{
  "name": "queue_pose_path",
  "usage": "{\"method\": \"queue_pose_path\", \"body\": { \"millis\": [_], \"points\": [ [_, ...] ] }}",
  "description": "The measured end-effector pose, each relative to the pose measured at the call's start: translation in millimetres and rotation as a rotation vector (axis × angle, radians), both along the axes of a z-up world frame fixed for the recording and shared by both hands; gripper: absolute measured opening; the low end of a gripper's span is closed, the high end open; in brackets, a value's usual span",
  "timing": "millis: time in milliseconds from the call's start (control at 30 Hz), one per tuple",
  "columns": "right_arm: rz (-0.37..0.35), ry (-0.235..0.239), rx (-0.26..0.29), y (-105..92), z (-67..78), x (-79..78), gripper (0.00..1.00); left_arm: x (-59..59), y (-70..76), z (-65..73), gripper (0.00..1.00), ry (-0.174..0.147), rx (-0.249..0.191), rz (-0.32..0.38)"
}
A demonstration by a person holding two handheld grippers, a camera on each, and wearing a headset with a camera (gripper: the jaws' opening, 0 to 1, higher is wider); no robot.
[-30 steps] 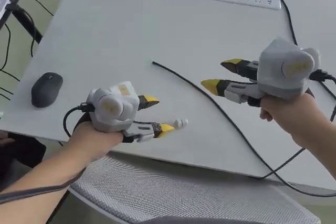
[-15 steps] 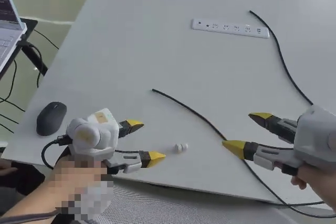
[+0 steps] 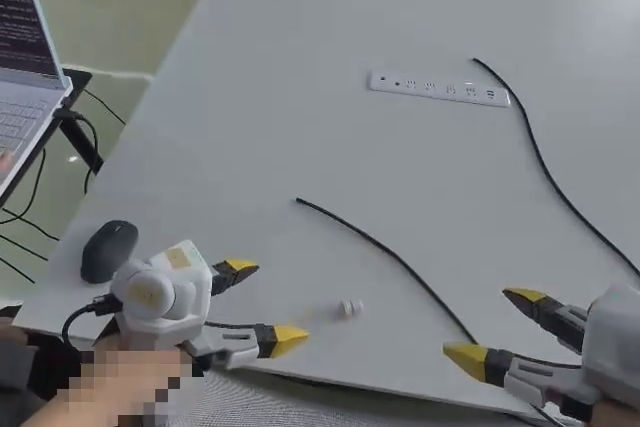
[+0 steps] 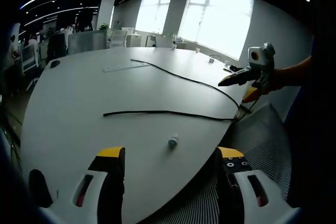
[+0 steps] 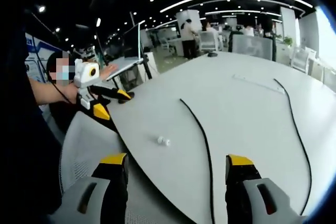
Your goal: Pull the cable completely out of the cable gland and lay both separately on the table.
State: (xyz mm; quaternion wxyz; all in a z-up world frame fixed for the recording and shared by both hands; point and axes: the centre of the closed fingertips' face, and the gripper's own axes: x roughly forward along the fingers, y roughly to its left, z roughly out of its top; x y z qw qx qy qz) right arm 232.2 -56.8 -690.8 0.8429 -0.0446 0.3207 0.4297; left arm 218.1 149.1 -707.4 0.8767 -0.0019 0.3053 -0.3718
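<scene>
We have let go — the cable gland now lies on the bench at 3 o'clock of our left gripper, the cable apart at its 1 o'clock. Its jaws and those of the right gripper gape wide, empty, drawn back — the task looks done.

The table has a smooth white top, matt, with a soft sheen where window light falls on it in the left gripper view. The cable wears a black sheath, dull and rubbery-looking. The cable gland, at six o'clock in the head view, looks like white plastic. The left gripper and right gripper have smooth pale-grey plastic housings, darker jaws and yellow tips. The mouse, at eight o'clock, is dark matt plastic; the power strip, at one o'clock, is white plastic. The chair back is grey woven mesh.
</scene>
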Motion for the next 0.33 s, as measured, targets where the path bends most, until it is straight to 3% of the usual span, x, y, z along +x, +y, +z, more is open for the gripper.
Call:
{"method": "queue_pose_path", "body": {
  "millis": [67,167,333],
  "points": [
    [0.035,-0.014,-0.03,1.6,-1.8,-5.1,0.76,-1.4,1.0,0.9,0.72,0.008,-0.008,0.008],
    [0.052,0.005,-0.028,3.4,-5.8,-9.0,0.82,-3.3,0.2,3.3,0.75,0.006,-0.011,0.013],
    [0.046,0.005,-0.012,2.2,-4.4,-7.9,0.8,-3.6,1.4,5.1,0.75,0.016,-0.015,0.039]
  ]
}}
